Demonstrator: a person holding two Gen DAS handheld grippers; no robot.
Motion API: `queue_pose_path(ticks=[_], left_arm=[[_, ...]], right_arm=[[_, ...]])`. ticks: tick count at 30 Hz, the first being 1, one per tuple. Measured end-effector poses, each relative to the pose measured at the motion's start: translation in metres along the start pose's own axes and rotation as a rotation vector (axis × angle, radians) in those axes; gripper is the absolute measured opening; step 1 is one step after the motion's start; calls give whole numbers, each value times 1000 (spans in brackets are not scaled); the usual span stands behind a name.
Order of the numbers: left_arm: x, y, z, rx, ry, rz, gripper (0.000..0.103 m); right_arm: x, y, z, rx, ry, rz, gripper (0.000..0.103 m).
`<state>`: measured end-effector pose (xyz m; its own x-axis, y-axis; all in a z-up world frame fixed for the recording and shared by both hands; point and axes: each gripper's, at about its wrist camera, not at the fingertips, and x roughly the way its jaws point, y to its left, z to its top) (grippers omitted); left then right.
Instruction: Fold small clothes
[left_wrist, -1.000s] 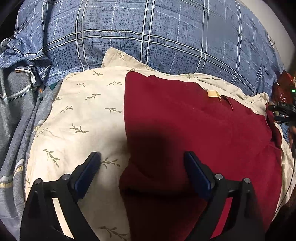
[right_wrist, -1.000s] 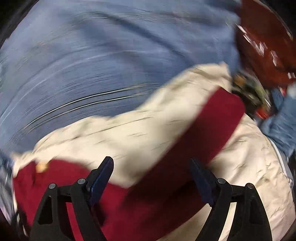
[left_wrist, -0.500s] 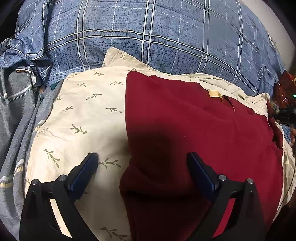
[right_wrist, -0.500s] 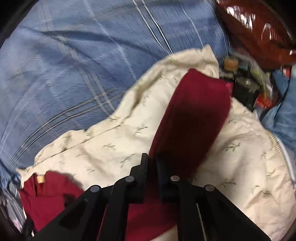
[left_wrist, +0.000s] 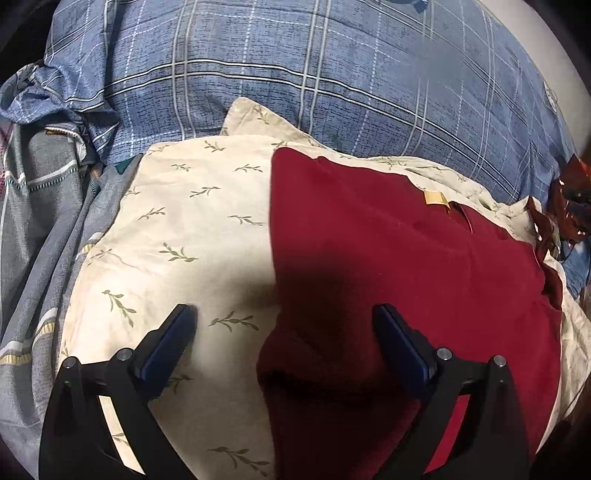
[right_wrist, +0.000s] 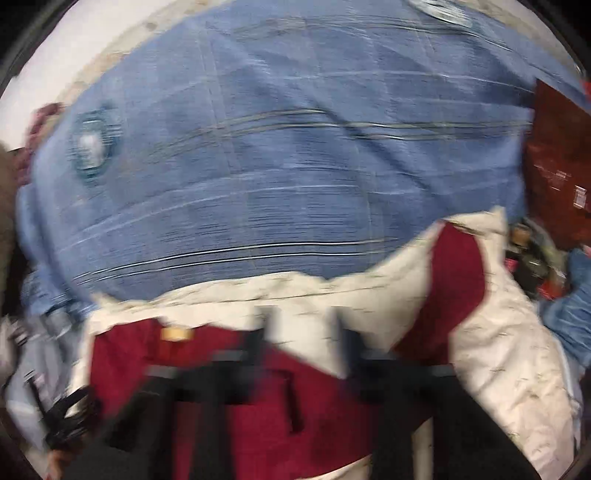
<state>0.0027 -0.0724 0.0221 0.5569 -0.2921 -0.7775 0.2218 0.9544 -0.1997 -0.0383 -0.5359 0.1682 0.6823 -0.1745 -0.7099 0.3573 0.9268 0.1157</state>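
A dark red shirt (left_wrist: 399, 280) of soft, matte knit lies flat on a cream pillow (left_wrist: 184, 236) printed with small olive leaf sprigs. In the left wrist view the shirt fills the centre and the 3 o'clock side, its left edge running straight from 12 toward 6 o'clock, and a small tan label (left_wrist: 436, 198) sits at its neckline toward 1 o'clock. The pillow's cotton looks smooth and slightly puckered along its seam. Behind it, from 10 to 2 o'clock, rises a rounded blue plaid quilt (left_wrist: 295, 74) crossed by pale and dark lines, with a coarse woven look. At 9 o'clock a grey striped cloth (left_wrist: 33, 221) lies in loose folds.

The left gripper (left_wrist: 284, 325) hovers above the shirt's lower left edge, its black arms ending in flat dark blue pads spread wide apart with nothing clamped between them.

The right wrist view is smeared by motion. The right gripper (right_wrist: 303, 332) shows as blurred black bars at 6 o'clock; its jaws are opening, with only cream pillow showing in the gap between them. A red sleeve (right_wrist: 454, 273) stretches toward 2 o'clock across the pillow. A glossy dark red bag (right_wrist: 557, 162) sits at 3 o'clock.
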Motion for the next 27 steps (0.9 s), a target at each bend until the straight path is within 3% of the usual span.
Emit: queue_pose_path(ticks=[3,5,7,8,10,12,15,21,24,27], left_arm=[[1,2,1,-10,5,-4,99],[3,0,1,-5,7,0,99],[3,-3,0,9,6,4,99],[4,-3,0,13,6,5,99],[4,-3,0,11,7,1,99],[4,-1,1,3,8,-4,99],[0,-1,3,-5,2,-4,99],[-22,3,8,-22,-74,-31,99],[-23,11,10,-53,-83,-29,99],[-25,21,13,-111,-93,-67,99]], right_arm=[[27,-27,1,-4,19,-184,80],[56,-41,4,5,108,-222,80],[80,-60,0,67,178,-195,76],[88,-69,-2,100,188,-179,69],[94,-76,-5,84,191,-192,13],[86,-75,-8,54,173,-171,10],[56,-56,-9,-6,138,-64,8],[-23,31,6,-132,8,230,8],[-45,86,-1,-208,13,409,8],[-49,146,-30,-312,62,565,8]])
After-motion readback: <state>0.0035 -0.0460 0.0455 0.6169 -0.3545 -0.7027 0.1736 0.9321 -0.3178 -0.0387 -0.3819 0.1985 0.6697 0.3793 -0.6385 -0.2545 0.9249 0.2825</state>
